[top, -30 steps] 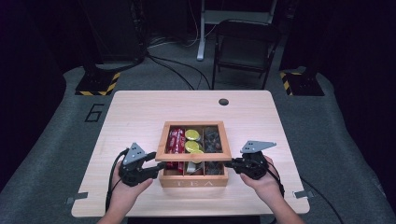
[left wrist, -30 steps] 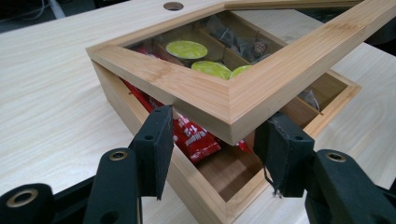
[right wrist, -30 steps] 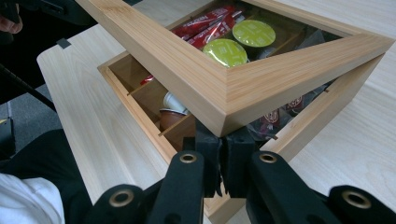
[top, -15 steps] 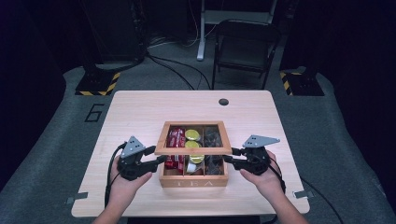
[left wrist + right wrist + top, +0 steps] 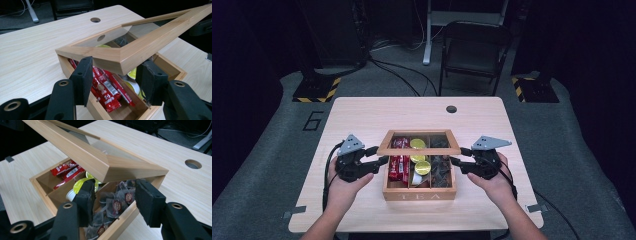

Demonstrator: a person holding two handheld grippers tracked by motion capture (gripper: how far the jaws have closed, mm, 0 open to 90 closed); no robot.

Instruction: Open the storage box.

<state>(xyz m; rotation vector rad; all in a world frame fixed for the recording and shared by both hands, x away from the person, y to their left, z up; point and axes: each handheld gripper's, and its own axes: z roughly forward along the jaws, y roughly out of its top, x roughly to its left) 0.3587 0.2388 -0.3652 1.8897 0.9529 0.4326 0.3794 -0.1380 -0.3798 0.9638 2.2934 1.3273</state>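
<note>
Lid (image 5: 419, 142) stood partly raised off the tea box (image 5: 419, 194); I had both half-open hand-held grippers, left (image 5: 379, 161) and right (image 5: 455, 161), under its corners, right jaws just widened, gripping nothing, full opening remained.

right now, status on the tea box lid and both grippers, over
Left gripper and right gripper open, fingers under the lid's side edges. Glass-paned wooden lid part-raised over wooden tea box. Right fingers have just been opening, nothing pinched. Nothing in the way.

Dark room, grey carpet floor (image 5: 267, 165), black folding chair (image 5: 474, 47) behind pale wooden table (image 5: 362, 112), hazard-striped bases (image 5: 314, 90)
</note>
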